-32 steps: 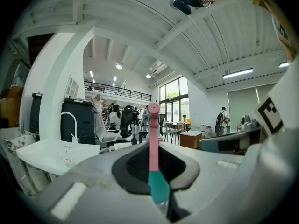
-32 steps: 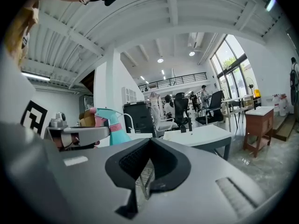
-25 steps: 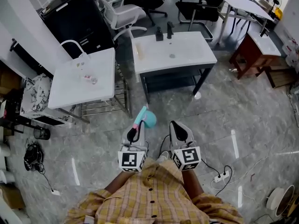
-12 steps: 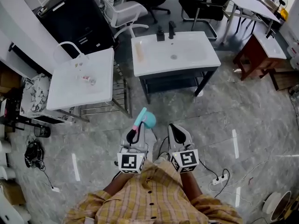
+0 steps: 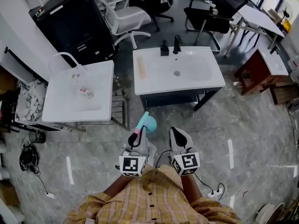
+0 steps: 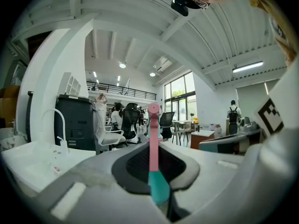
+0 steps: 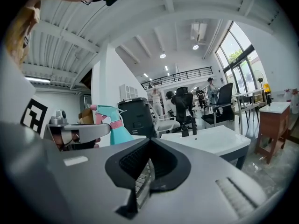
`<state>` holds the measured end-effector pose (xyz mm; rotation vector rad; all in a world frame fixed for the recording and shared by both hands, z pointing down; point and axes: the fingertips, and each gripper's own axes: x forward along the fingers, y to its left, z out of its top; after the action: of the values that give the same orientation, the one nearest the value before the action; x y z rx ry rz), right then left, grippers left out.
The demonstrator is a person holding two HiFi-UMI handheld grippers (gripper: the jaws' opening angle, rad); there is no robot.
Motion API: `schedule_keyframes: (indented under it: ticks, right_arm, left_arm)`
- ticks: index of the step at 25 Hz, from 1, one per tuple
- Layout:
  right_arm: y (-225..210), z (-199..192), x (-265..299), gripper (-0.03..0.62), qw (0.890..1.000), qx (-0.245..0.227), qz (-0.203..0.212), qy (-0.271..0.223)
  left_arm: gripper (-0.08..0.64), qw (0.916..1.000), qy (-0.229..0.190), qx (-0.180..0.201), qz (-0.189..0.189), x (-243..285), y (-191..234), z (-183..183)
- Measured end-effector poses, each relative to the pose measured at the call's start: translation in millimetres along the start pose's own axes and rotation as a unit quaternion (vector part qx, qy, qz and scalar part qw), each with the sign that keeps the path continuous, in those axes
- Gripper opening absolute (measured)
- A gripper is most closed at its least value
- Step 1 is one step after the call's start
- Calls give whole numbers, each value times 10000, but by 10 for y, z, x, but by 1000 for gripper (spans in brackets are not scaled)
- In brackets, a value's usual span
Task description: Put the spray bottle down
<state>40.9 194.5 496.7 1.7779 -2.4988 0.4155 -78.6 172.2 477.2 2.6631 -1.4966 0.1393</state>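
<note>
The spray bottle (image 5: 147,122), teal with a pink trigger and nozzle, hangs over the floor in front of me. My left gripper (image 5: 136,136) is shut on it. In the left gripper view the pink and teal part of the spray bottle (image 6: 153,139) stands upright, pinched between the jaws of the left gripper (image 6: 158,174). My right gripper (image 5: 179,135) is beside it on the right, shut and empty. The right gripper view shows the right gripper (image 7: 148,164) with nothing in its closed jaws, and the spray bottle (image 7: 112,125) off to the left.
A white sink table (image 5: 201,80) with a black faucet (image 5: 177,44) stands ahead. A second white sink table (image 5: 60,108) at the left carries a small bottle (image 5: 85,92). Behind are a black cabinet (image 5: 74,20) and office chairs (image 5: 128,17). A cable lies on the floor (image 5: 210,190).
Both grippers have been carried forward together towards the two sink tables, which now sit lower and nearer in the head view. The left gripper still holds the spray bottle.
</note>
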Motion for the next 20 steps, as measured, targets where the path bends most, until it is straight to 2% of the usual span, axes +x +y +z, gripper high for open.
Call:
schedule_keyframes:
  ticks: [10, 20]
  right_arm:
    - [-372, 468, 1126, 2, 9999, -40, -158, 20]
    - [-554, 679, 1956, 2, 9997, -84, -235, -36]
  left_arm:
    - [17, 9998, 13, -121, -136, 1132, 690, 248]
    - [17, 9997, 29, -32, -230, 1846, 1200, 293]
